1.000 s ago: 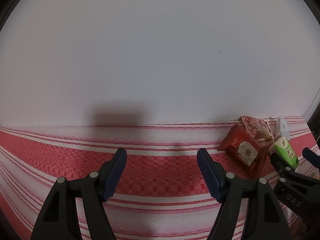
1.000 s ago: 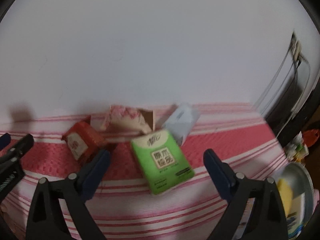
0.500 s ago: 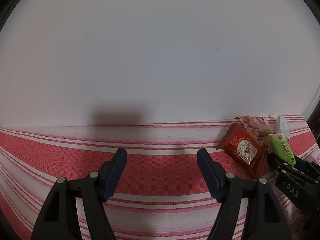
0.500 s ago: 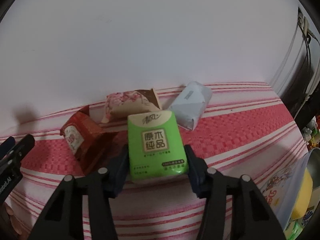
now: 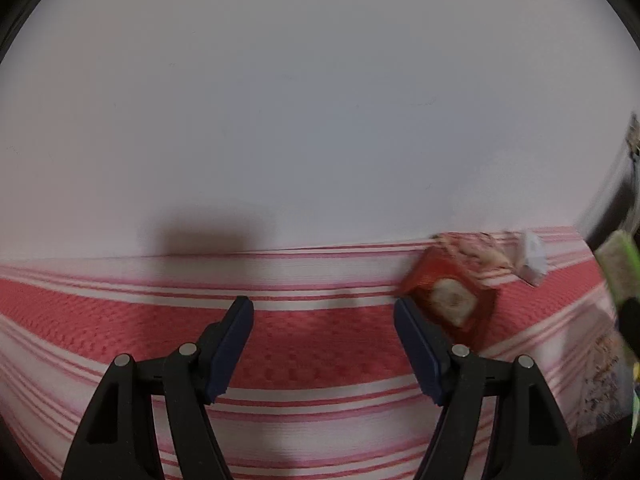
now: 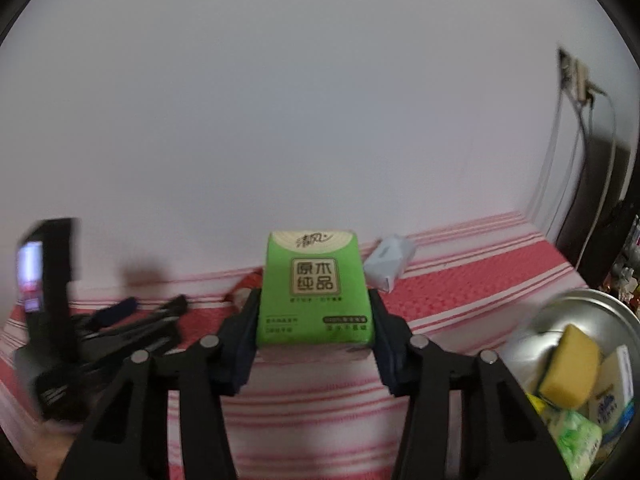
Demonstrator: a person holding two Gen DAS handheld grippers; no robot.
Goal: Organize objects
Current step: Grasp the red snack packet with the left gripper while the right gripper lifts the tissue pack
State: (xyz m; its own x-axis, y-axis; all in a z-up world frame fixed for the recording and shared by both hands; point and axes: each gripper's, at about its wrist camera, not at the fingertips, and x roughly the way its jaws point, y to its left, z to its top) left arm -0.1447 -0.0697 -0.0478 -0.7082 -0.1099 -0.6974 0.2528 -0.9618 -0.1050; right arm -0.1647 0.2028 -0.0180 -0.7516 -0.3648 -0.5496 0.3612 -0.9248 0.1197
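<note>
R gripper [image 6: 316,316]: fingers clamped on both sides of green pack [image 6: 315,290], label facing up, pack held off the cloth [image 6: 460,276]. Far-right of pack: white pack [image 6: 387,259] lying near the wall [image 6: 280,100]. Near right: metal bowl [image 6: 600,312] w/ yellow sponge [image 6: 570,368] and other packs inside. L gripper shows blurred at left in this view.

L gripper [image 5: 323,320]: fingers wide apart, holding nothing, over the striped cloth. Red packet [image 5: 450,300] lies just right of the right finger; contact cannot be told. Far side of red packet: pink packet [image 5: 476,250] against the wall, white pack [image 5: 534,258] to its right. Green pack visible at right edge [image 5: 618,268], blurred.
</note>
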